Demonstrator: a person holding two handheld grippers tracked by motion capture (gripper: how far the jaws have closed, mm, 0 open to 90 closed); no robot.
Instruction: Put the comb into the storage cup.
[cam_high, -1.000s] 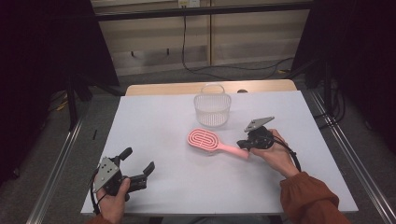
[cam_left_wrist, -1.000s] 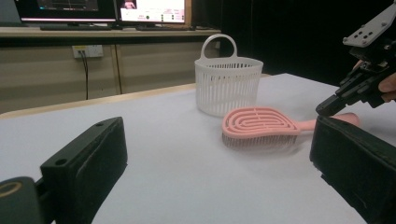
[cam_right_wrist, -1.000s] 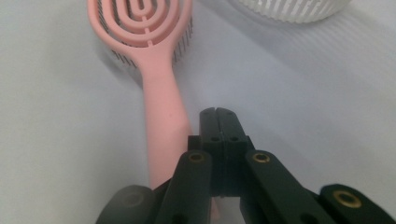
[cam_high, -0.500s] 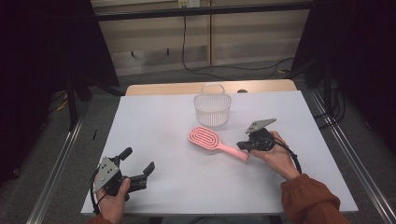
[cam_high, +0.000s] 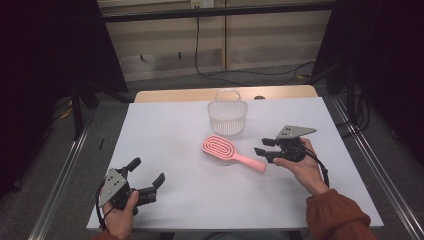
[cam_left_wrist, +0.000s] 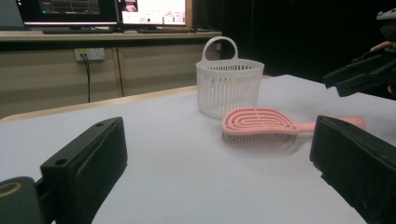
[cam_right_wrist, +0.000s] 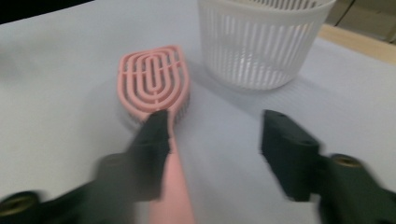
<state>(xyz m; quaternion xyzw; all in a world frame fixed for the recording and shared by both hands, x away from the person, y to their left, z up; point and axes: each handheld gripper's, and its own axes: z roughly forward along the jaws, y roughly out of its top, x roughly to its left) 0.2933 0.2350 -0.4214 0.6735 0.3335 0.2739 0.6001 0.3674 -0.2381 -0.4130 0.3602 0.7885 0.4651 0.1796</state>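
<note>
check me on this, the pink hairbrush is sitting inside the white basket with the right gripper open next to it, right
Not quite. The pink hairbrush lies flat on the table, in front of the white basket and apart from it, as the high view shows. The rest holds: the right gripper is open next to it, by the handle end.

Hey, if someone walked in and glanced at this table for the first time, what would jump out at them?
The pink plastic paddle hairbrush lying mid-table on the white surface, bristles down, with the right claw open at its handle end. Just behind the brush stands a white slotted plastic basket with a loop handle, upright.
</note>
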